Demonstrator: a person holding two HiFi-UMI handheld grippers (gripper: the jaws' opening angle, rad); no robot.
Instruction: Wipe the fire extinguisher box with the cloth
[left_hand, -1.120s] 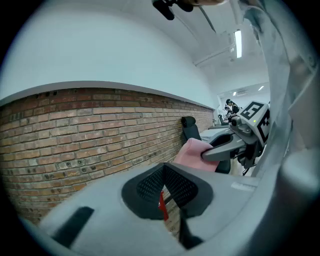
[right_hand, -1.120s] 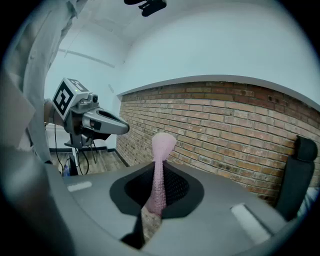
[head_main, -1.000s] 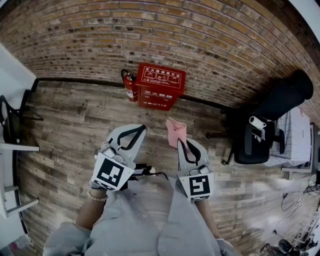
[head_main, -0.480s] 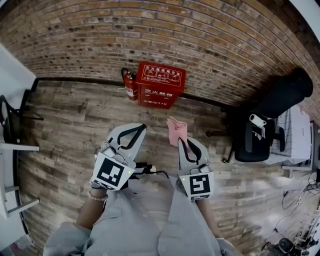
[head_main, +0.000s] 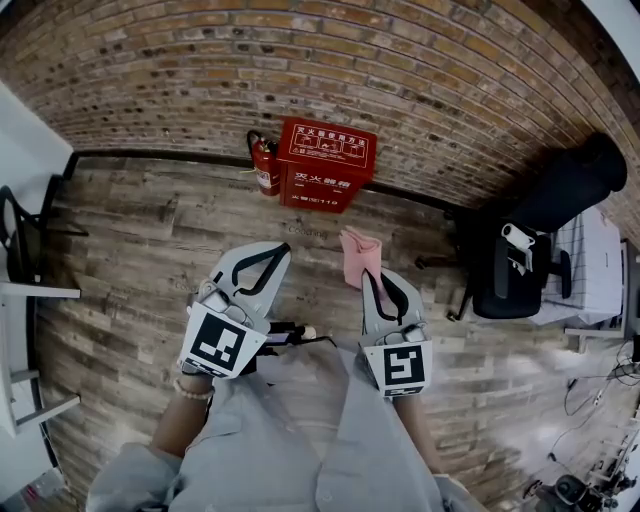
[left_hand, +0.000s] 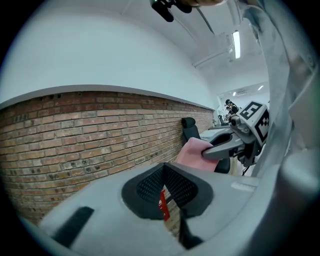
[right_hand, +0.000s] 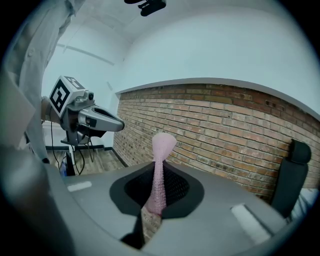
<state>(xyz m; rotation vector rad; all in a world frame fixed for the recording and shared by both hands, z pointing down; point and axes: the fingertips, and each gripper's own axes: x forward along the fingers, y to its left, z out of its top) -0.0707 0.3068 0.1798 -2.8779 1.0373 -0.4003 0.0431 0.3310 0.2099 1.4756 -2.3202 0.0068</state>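
The red fire extinguisher box (head_main: 326, 165) stands on the wooden floor against the brick wall, with a red extinguisher (head_main: 266, 165) at its left side. My right gripper (head_main: 372, 276) is shut on a pink cloth (head_main: 358, 254), which sticks out ahead of the jaws well short of the box. From the right gripper view the cloth (right_hand: 162, 142) rises as a thin strip between the closed jaws of the right gripper (right_hand: 158, 176). My left gripper (head_main: 284, 253) is shut and holds nothing. A red sliver of the box (left_hand: 162, 202) shows past the jaws of the left gripper (left_hand: 163, 174).
A black office chair (head_main: 520, 270) and a desk edge (head_main: 600, 270) stand at the right, near the wall. A dark chair frame and white furniture (head_main: 25, 290) sit at the left. Cables (head_main: 590, 400) lie at the lower right.
The head view has shifted slightly, so the box sits a little higher in frame. Both grippers keep nearly the same pose, the right one still holding the cloth.
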